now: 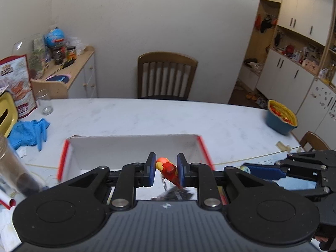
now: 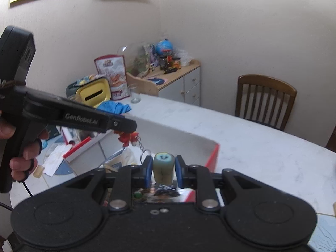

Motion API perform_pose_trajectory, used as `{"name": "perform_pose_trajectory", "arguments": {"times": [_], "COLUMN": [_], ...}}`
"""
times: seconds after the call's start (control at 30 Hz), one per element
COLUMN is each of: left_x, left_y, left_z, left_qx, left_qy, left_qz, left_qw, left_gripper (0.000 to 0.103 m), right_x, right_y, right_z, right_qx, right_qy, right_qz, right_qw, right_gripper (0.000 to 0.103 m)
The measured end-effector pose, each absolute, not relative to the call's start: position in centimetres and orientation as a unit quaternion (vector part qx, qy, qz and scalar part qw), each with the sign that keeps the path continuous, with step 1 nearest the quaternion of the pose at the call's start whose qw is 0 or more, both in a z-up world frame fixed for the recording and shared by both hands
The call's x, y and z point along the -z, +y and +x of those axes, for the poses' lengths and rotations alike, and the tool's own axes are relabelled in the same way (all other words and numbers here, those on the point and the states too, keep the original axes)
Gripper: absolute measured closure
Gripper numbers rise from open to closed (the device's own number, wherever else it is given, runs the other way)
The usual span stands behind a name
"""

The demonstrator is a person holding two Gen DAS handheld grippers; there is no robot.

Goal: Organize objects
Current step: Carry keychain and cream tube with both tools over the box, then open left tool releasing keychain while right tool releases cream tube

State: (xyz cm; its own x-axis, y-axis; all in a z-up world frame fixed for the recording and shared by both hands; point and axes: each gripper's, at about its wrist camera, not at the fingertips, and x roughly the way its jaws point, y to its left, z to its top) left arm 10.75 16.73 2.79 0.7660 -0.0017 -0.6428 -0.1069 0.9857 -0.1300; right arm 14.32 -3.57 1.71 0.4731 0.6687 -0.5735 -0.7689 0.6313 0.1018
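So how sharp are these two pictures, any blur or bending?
Left wrist view: the red figure in the left gripper is fairly sharp, the box edges smear, and the table edge bows. Right wrist view: the smiley toy in the right gripper is clear; the walls curve.

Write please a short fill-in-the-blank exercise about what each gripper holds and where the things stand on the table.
1. The left gripper is shut on a red toy figure with a ____ hanging under it.
2. The right gripper is shut on a small block with a ____ face drawn on top.
3. Both grippers hang over an open white box with ____ edges.
4. A wooden ____ stands behind the table.

Missing words: keychain; smiling; red; chair
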Motion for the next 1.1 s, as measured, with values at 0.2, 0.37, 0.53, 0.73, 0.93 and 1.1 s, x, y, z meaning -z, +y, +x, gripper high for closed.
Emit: {"name": "perform_pose_trajectory", "arguments": {"times": [0.2, 0.37, 0.53, 0.73, 0.93, 1.1], "left_x": [-0.9, 0.9, 2.6, 5.0, 6.7, 8.0], "left_y": [19.5, 20.5, 21.1, 21.1, 21.0, 20.7], "left_z": [11.9, 13.5, 15.1, 16.3, 17.2, 17.4], "left_qx": [-0.042, -0.047, -0.044, -0.034, -0.022, -0.017], "left_qy": [0.363, 0.382, 0.401, 0.428, 0.454, 0.477], "left_qz": [-0.081, -0.075, -0.075, -0.068, -0.068, -0.069], "left_qw": [0.927, 0.92, 0.912, 0.901, 0.888, 0.876], "left_gripper": [0.082, 0.082, 0.082, 0.082, 0.082, 0.082], "right_x": [0.3, 2.0, 3.8, 5.5, 6.7, 7.2], "right_y": [-0.4, 1.8, 3.3, 4.1, 4.4, 4.4], "right_z": [14.1, 14.2, 14.6, 14.6, 14.3, 14.2], "right_qx": [-0.426, -0.432, -0.431, -0.427, -0.423, -0.418], "right_qy": [0.313, 0.329, 0.348, 0.37, 0.388, 0.395], "right_qz": [-0.093, -0.095, -0.094, -0.115, -0.126, -0.126], "right_qw": [0.844, 0.834, 0.827, 0.817, 0.809, 0.808], "right_gripper": [0.082, 0.082, 0.082, 0.082, 0.082, 0.081]}}
